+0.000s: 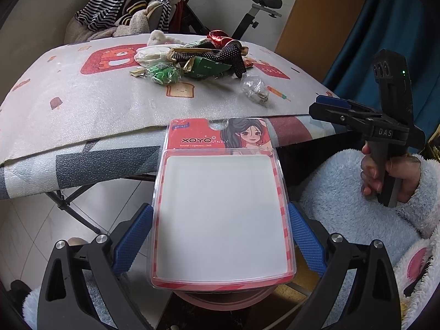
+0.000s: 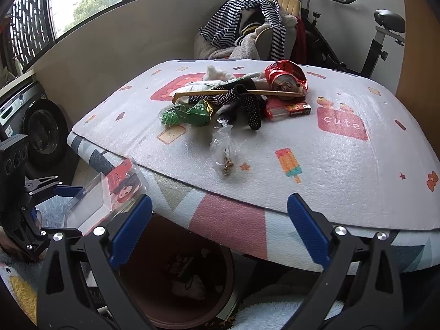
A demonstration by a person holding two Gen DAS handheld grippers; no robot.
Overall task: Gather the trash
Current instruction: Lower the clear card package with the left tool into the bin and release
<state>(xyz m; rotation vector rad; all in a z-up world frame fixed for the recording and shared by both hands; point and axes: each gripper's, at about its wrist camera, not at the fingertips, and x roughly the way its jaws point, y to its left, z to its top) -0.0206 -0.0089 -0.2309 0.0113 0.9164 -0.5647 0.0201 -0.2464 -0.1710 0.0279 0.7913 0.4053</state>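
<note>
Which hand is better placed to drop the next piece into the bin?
Left. Its tongs already grip the blister pack right above the pink bin; the right tongs are open and hold nothing.

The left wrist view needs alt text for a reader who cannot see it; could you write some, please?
The left gripper grips an empty red-and-white blister pack between its blue fingers, above a pink bin. Beyond lies the table with piled trash; the right gripper hovers at right.
</note>
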